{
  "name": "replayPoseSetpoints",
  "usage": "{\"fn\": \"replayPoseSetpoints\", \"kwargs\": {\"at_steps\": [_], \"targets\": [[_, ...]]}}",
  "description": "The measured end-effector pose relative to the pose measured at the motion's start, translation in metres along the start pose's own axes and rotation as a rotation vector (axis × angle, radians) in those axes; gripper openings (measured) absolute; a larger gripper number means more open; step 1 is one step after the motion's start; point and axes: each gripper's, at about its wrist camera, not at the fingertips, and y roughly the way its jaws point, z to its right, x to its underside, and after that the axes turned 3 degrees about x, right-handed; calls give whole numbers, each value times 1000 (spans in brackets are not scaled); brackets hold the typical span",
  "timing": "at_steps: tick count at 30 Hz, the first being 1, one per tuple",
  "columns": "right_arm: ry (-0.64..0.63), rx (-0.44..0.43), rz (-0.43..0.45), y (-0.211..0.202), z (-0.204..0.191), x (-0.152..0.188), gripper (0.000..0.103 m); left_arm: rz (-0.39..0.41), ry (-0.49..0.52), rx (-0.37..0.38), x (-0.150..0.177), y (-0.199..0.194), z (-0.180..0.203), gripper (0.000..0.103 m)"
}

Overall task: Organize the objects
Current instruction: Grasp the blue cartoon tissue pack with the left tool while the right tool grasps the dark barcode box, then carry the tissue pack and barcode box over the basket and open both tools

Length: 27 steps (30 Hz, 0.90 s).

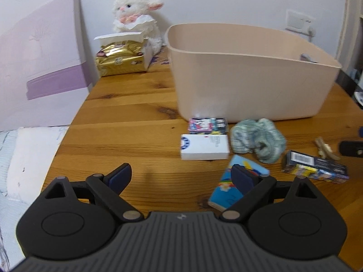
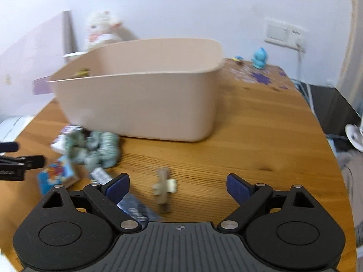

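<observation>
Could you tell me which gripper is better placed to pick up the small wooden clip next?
Right, probably: the wooden clip lies between the open right gripper fingers, while the left gripper is open beside the blue card.

A home bedroom: a plush lamb [image 1: 136, 15] sits on a wooden worktop [image 1: 127, 113] beside a bed's white pillow [image 1: 29, 158].

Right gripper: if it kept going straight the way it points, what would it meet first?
Most likely the small wooden clip lying between the open jaws of the right gripper; beyond that, the beige bin. The frame is blurred, so depth is uncertain.
</observation>
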Motion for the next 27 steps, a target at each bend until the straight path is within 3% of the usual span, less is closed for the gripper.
{"fn": "replayPoseSetpoints", "kwargs": {"at_steps": [6, 13, 19, 22, 27], "targets": [[-109, -83, -26, 9, -33, -1, 83, -17, 68, 66, 7, -4, 13, 95], [-162, -186, -84, 25, -48, 3, 56, -42, 130, 103, 18, 3, 18, 94], [-168, -166, -116, 38, -50, 8, 53, -79, 124, 153, 22, 20, 19, 92], [-183, -153, -113, 38, -53, 9, 47, -76, 129, 162, 22, 26, 21, 85], [-198, -139, -107, 36, -56, 11, 27, -55, 143, 220, 19, 26, 25, 52]]}}
